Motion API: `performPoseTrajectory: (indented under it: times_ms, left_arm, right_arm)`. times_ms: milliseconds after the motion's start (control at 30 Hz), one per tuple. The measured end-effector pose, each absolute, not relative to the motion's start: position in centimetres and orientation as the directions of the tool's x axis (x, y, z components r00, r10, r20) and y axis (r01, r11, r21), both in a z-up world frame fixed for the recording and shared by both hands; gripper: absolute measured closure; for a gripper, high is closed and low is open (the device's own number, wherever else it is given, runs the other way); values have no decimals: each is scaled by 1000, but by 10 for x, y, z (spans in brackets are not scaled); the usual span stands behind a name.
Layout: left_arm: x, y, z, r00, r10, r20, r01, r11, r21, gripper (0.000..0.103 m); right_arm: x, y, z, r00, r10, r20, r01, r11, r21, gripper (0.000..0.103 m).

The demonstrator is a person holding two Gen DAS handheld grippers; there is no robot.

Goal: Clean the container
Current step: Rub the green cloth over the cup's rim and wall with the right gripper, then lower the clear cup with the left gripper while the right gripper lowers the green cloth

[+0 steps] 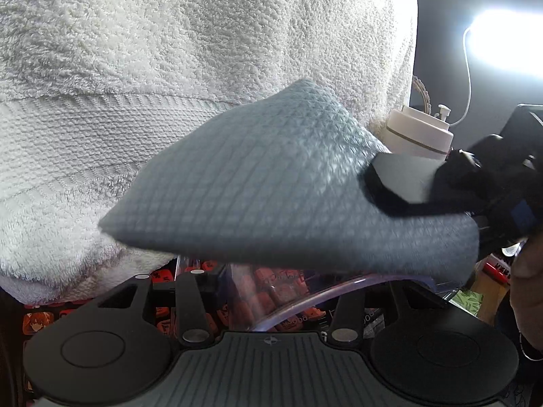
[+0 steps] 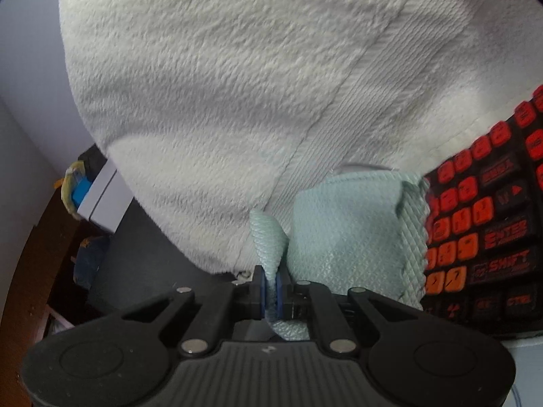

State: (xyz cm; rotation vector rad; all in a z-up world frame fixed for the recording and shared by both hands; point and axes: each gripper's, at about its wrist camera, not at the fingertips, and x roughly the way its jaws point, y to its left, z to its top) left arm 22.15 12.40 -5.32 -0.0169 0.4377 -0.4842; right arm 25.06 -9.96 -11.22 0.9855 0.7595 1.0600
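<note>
In the left wrist view a pale blue-grey waffle cloth (image 1: 271,176) lies draped over a clear plastic container (image 1: 292,298). The container sits between the fingers of my left gripper (image 1: 305,281), lifted off the surface; the cloth hides the fingertips. My right gripper (image 1: 458,183) comes in from the right with the cloth's edge in it. In the right wrist view the right gripper (image 2: 269,288) is shut, and a fold of the cloth (image 2: 353,237) is pinched between its blue pads (image 2: 259,291).
A thick white towel (image 1: 169,51) (image 2: 237,84) fills the background. Beneath is a black mat printed with red keyboard keys (image 2: 482,230). A white capped bottle (image 1: 420,132) stands at right, under a bright lamp (image 1: 509,40). A person's hand (image 1: 526,271) shows at the right edge.
</note>
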Motion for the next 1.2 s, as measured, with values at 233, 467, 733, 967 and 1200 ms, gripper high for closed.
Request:
performPoseTrajectory:
  times_ms: [233,467,733,967,1200]
  left_arm:
    - [222,115,-52,807,-440,-395,431,895,-115,59]
    - [225,109,-50,825,-417,-381,390,909,-151,89]
    - [219,95,-47,848,-397,-352,370,918,-143,94]
    - [203,72,-39,862,-389,-324,374,921,-110,96]
    - [184,53,-29,868,-391,-306,381,920,-96,96]
  right_arm:
    - [251,-98,-114,279,960,-37,-342,136,930,97]
    - [250,-115,-107,341,939,-27,-351,154,924,97]
    - [245,-119,-102,372,928,-19,-368,166,915,97]
    - [241,-123,-95,403,915,-9,-381,177,908,97]
    - [222,-141,-85,469,883,21,-355,167,920,97]
